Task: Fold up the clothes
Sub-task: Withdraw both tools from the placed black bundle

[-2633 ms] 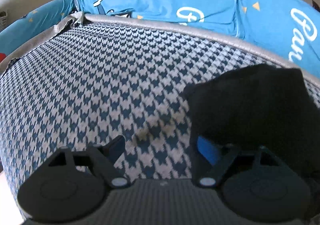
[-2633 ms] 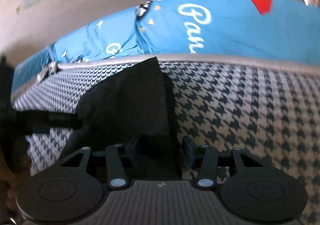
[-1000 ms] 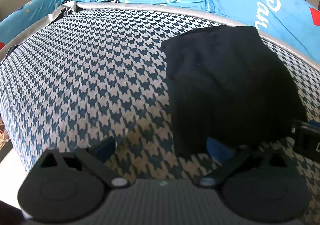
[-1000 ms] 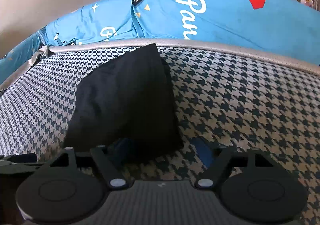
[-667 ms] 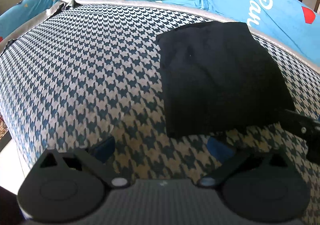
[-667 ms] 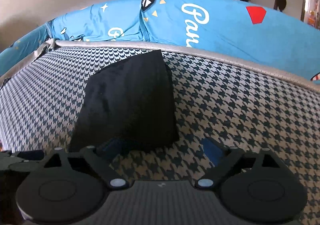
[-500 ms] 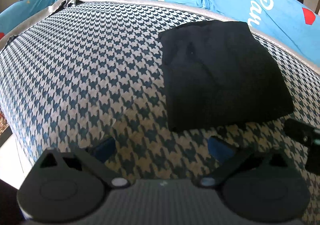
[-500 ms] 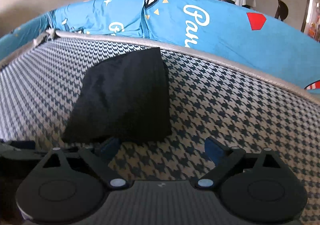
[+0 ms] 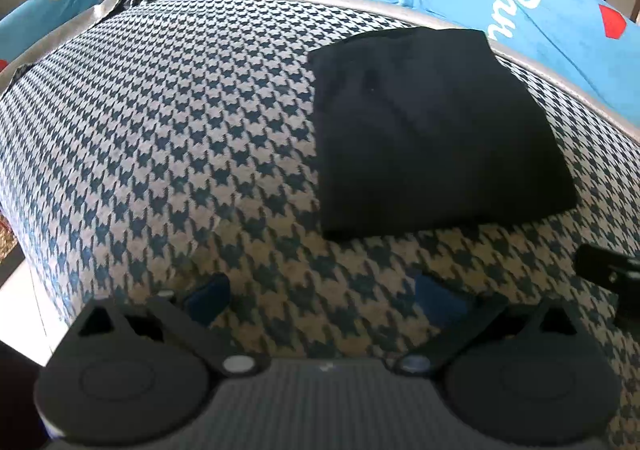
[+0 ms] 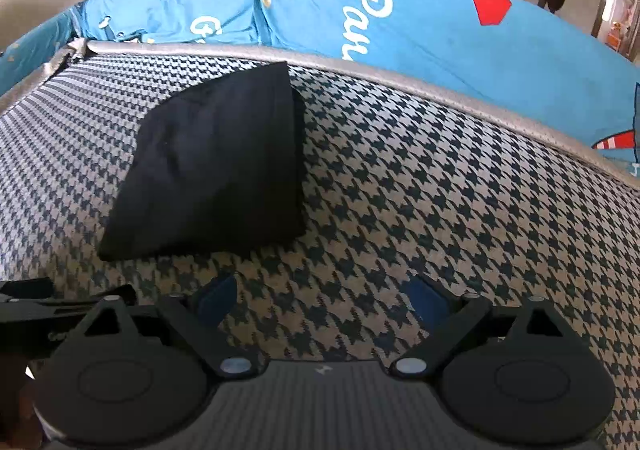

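Garment: folded black cloth garment (image 9: pixel 432 130) lies flat on the houndstooth-patterned cushion (image 9: pixel 180 122), near its grey piped edge.
Left gripper (image 9: pixel 320 296): jaws apart, empty, short of the garment.
Right gripper (image 10: pixel 322 296): jaws apart, empty.
Advice: probably finished; keep clear, don't snag edges.

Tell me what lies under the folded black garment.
The black garment lies flat on the houndstooth cushion, whose pattern shows on every side of it. Whatever might sit directly beneath the cloth is covered and cannot be seen. Both grippers are open, apart from it.
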Available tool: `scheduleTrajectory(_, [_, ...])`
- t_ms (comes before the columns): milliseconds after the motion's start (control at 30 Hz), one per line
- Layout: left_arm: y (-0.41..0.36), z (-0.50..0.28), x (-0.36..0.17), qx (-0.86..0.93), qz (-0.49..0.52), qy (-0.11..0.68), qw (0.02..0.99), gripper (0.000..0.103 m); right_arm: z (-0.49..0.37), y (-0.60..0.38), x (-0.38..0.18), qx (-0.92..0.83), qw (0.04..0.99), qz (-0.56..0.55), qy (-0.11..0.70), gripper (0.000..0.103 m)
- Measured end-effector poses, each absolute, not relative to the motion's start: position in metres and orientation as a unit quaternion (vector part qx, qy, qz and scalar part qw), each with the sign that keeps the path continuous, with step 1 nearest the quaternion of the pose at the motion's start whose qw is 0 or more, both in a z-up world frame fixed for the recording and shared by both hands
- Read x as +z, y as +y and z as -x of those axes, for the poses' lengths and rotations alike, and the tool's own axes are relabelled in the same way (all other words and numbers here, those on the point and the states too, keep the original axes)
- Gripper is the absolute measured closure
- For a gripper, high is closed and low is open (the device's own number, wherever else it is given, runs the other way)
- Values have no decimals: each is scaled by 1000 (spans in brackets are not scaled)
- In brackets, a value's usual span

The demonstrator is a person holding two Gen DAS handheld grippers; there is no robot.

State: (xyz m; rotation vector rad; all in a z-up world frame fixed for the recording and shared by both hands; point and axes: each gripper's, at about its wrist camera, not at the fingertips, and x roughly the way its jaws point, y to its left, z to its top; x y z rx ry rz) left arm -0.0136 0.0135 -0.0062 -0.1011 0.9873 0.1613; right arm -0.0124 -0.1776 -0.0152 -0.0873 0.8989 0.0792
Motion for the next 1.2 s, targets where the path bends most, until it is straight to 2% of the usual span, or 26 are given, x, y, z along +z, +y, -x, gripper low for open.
scheduleTrajectory(1200, [-4,14,0,66,25,470,880,0,4,-170,-18,39,897,44,438,9])
